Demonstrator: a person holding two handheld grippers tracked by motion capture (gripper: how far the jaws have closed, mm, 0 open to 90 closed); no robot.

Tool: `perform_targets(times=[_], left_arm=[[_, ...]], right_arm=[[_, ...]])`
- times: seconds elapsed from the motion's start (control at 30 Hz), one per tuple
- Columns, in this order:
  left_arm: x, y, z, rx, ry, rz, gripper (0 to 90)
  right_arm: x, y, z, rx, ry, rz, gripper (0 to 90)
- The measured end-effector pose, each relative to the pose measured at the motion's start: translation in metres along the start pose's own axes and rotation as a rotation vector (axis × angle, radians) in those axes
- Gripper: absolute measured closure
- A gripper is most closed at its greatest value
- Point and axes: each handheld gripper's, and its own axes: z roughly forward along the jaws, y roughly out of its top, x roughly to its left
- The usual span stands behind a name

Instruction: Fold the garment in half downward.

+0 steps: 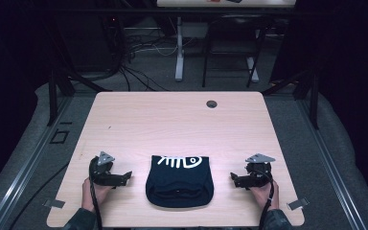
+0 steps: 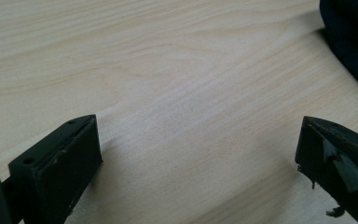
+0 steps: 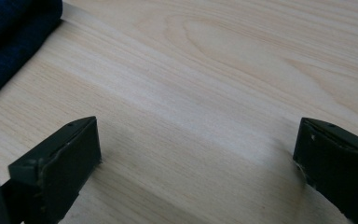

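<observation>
Between both wide-open grippers — folded dark garment point(image 1: 179, 183), white fishbone-like print, no legible writing

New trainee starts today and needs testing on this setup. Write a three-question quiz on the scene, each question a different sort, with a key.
1. True or false: the left gripper is clamped on the folded dark garment.
2. Multiple choice: where does the garment lie relative to the right gripper and the left one?
A. Beyond both, at the far edge
B. Between them, near the person's edge of the table
C. Under the right gripper
3. Fill in the blank: the print on the garment is ____ in colour.

Key
1. False: its jaws stand wide apart over bare wood, with the garment off to one side.
2. B
3. White
</observation>
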Motion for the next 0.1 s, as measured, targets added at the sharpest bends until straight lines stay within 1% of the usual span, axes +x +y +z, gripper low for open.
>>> perform_targets(times=[0.1], left_arm=[[-0.0023, 0.0009, 0.0017, 0.007, 0.012, 0.020, 0.2]], right_arm=[[-0.0004, 0.0005, 0.0003, 0.002, 0.005, -0.006, 0.0]])
